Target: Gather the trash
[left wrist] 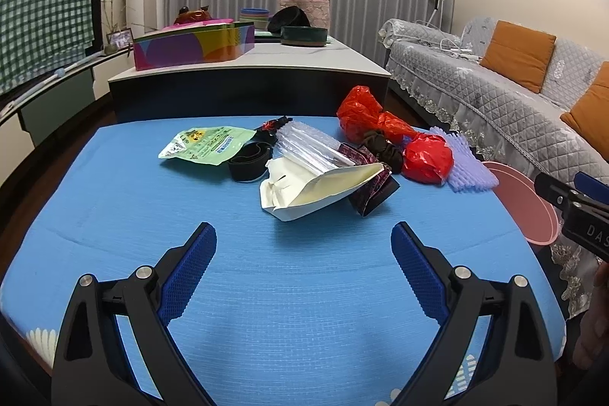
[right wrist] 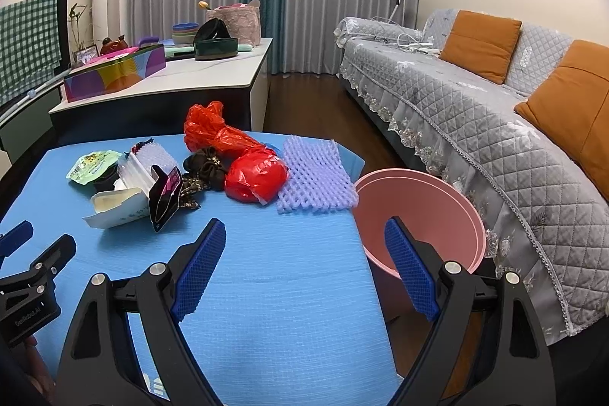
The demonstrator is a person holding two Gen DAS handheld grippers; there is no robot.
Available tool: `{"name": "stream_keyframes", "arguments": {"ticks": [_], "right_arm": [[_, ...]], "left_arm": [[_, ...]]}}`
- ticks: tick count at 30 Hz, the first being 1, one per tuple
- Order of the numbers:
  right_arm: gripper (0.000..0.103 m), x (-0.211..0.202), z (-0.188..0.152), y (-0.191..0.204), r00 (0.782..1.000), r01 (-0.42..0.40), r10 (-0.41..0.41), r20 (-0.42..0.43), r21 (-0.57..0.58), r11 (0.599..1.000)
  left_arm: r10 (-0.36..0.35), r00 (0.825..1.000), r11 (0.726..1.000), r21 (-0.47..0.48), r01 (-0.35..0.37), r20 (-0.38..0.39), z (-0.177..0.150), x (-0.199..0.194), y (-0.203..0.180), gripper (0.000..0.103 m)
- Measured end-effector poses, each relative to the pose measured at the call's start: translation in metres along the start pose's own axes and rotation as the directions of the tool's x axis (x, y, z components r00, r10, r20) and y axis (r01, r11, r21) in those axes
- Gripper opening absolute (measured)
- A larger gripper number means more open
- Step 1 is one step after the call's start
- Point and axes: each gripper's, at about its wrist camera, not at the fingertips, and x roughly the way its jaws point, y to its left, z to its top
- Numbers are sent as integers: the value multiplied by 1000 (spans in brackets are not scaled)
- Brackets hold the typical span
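The left gripper point(left wrist: 303, 242) stands with its two blue ribbed pads spread wide and nothing between them, hovering over the bare near part of the blue mat-covered table point(left wrist: 289, 311). The right gripper point(right wrist: 304, 240) is likewise spread wide and empty, its left pad over the mat and its right pad in front of the round pink plastic bin point(right wrist: 418, 212) that stands just off the table's right edge, between table and grey quilted sofa point(right wrist: 475, 124).

Beyond the jaws, the trash lies in a loose heap across the far half of the mat. From the left: a flat green printed pouch point(left wrist: 203, 147), a black band-like loop point(left wrist: 249, 162) touching it, a clear ribbed plastic wrap point(left wrist: 312, 151), a crumpled white paper bag point(left wrist: 316, 191) nearest the left gripper, a dark patterned foil packet point(left wrist: 375, 195), a dark brown fabric bundle point(left wrist: 386, 147), a knotted red plastic bag point(left wrist: 426, 158) and a lilac foam net sheet point(right wrist: 314, 177) nearest the bin.

As I judge it, the collecting has scarcely begun, or not at all: every piece seen is on the mat, and the part of the bin's inside that shows is empty. All the pieces remain to be picked up and dropped in.

The bin's bottom is hidden behind the right gripper and its own rim, so I cannot rule out something lying there. What sits under the heap's overlapping pieces is unclear, and the black loop's material is hard to make out.
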Motion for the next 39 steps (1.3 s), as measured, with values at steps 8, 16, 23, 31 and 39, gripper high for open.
{"name": "stream_keyframes", "arguments": {"ticks": [8,16,23,31,39], "right_arm": [[83,-1,1,-1,1000,1,-1,6,1,1000],[81,-3,2,-2,1000,2,-2,12,-2,1000],[81,-5,3,-1,1000,-2,2,16,-5,1000],[80,-5,3,1,1000,-3,3,20,-11,1000],[79,-5,3,1,1000,-5,5,20,-11,1000]], "left_arm": [[-1,1000,1000,-2,1,3,-1,-1,-1,90],[-4,1000,1000,-1,4,5,0,-2,-2,90],[-6,1000,1000,2,6,9,0,-3,-3,90],[-8,1000,1000,-2,8,9,1,-4,-2,90],[-8,1000,1000,-3,8,9,1,-4,-2,90]]}}
